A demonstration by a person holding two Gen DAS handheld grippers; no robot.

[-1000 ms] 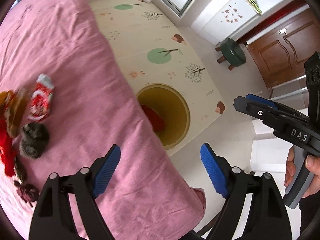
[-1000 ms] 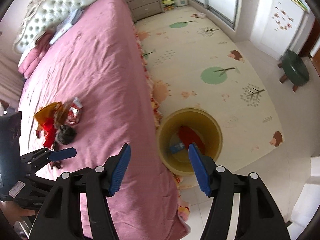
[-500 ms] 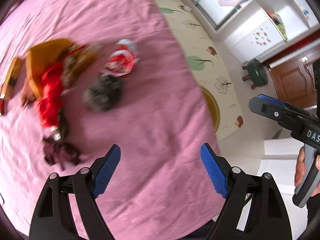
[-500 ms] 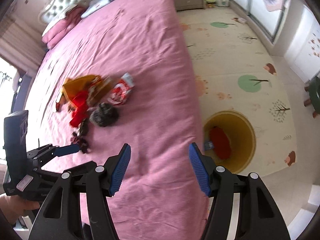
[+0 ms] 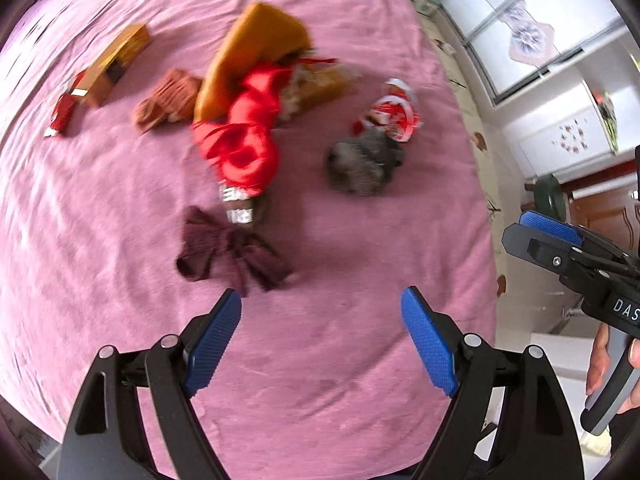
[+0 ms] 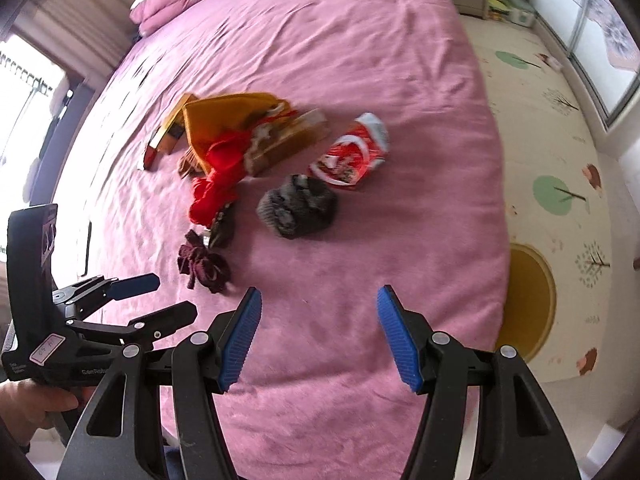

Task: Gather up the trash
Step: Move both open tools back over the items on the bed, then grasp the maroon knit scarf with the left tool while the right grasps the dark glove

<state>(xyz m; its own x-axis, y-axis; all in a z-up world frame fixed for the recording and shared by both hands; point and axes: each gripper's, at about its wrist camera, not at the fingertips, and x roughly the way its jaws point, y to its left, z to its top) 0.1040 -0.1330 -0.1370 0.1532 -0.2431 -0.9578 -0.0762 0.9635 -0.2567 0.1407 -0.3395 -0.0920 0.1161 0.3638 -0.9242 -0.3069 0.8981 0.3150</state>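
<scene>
- Left gripper (image 5: 322,312): jaws spread wide, nothing between the blue pads, poised over bare pink bedspread (image 5: 360,360) just short of a dark maroon bow-shaped scrap (image 5: 230,254).
- Right gripper (image 6: 318,308): jaws moderately apart, empty, above the bedspread near the bed's edge.
- Trash lies clustered mid-bed: red-and-white snack wrapper (image 6: 352,154) beside a grey crumpled wad (image 6: 298,204), possibly fabric or paper; blur prevents confirmation.
- Red crumpled plastic (image 5: 240,148) touches an orange bag (image 5: 256,54); a small orange box (image 5: 114,66) sits apart.
- Yellow bin (image 6: 528,304) stands on the patterned floor mat (image 6: 560,128), beside the bed.
</scene>
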